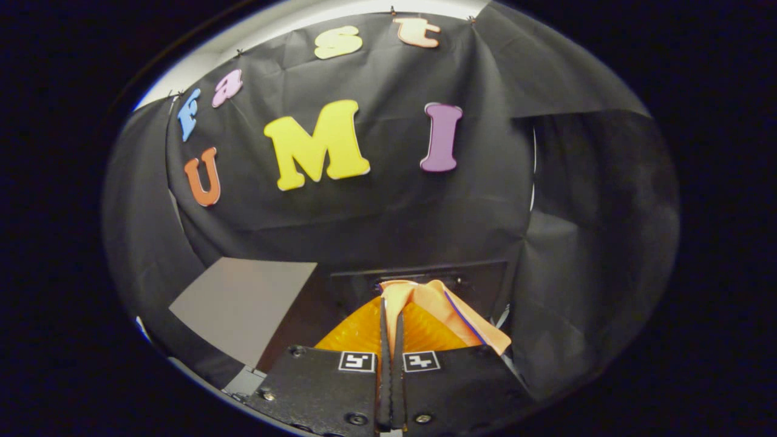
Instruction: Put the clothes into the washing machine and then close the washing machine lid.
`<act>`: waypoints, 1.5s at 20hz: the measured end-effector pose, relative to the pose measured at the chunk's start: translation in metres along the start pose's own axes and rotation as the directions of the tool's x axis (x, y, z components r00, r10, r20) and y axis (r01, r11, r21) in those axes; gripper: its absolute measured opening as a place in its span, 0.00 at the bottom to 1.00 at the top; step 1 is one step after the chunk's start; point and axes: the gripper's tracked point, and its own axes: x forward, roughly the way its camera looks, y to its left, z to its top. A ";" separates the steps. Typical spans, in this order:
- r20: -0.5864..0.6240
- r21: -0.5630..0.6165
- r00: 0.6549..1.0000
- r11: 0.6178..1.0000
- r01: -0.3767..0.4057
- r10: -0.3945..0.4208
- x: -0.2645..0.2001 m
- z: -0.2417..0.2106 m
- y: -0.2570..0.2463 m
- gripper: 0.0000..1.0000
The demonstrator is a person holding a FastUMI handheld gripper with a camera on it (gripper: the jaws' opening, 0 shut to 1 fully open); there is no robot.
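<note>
My gripper (391, 306) is shut, its two orange fingers (358, 331) pressed together on a piece of orange cloth (452, 312). The cloth bunches up at the fingertips and drapes down over the right finger, showing a thin blue edge. It hangs lifted in front of the booth's black wall. A dark flat panel (479, 279) lies just beyond the fingertips; I cannot tell whether it belongs to the washing machine.
A grey flat surface (243, 303) lies beyond the fingers on the left side. Black cloth (583, 273) hangs close on the right side and behind.
</note>
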 end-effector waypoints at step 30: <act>-0.519 0.061 0.846 0.982 0.178 -0.121 0.143 -0.211 -0.075 0.05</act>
